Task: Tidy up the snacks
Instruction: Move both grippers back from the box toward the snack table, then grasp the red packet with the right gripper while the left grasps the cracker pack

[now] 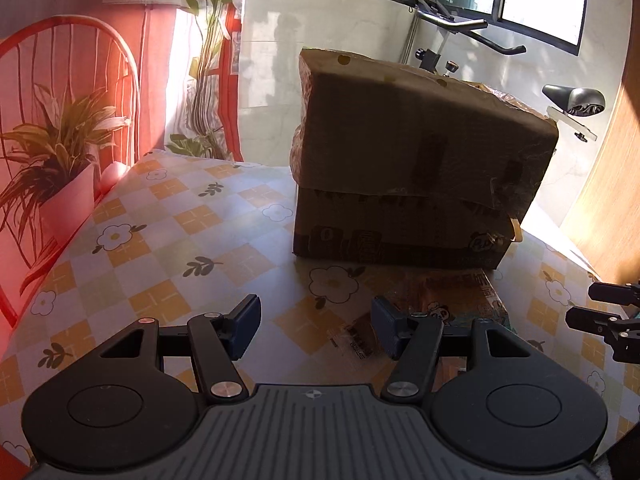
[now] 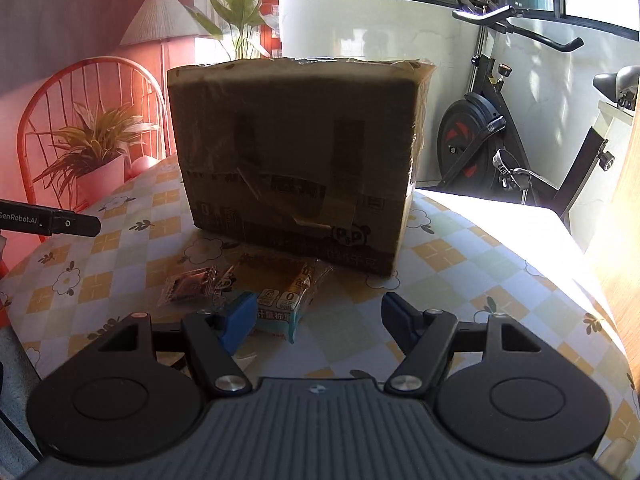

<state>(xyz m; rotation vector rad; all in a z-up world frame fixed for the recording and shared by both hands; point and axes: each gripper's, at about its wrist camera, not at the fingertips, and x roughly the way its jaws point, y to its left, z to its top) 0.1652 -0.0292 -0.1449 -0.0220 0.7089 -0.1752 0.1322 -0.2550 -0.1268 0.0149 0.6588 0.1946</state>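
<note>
The snack packets lie on the checked tablecloth (image 2: pixel 460 264) directly in front of the cardboard box (image 2: pixel 296 152), which fills the centre of both wrist views. In the right wrist view a flat orange-and-teal snack pack (image 2: pixel 286 292) sits at centre-left, just below the box's front face, and a small clear-wrapped snack (image 2: pixel 188 286) lies just beside it, to its left. The left gripper (image 1: pixel 314 330) has its jaws apart and holds nothing; its right finger stands above the near edge of the same snack pack (image 1: pixel 452 296). The right gripper (image 2: pixel 318 322) is likewise spread and empty, its left pad (image 2: pixel 240 320) overlapping the pack's near-left corner in the frame; contact cannot be confirmed. Judged from appearance, both packets are light, thin film pouches: soft, crinkly, probably slippery, with contents that could crush under a hard squeeze. The larger pack's long axis runs from the bottom of the frame toward the box, the teal end nearest the camera. Recommended hold: pinch across the short width near the teal end or on the sealed seam, with light closing force. The small wrapped snack lies with its long axis roughly left to right; grip it across its middle.
</note>
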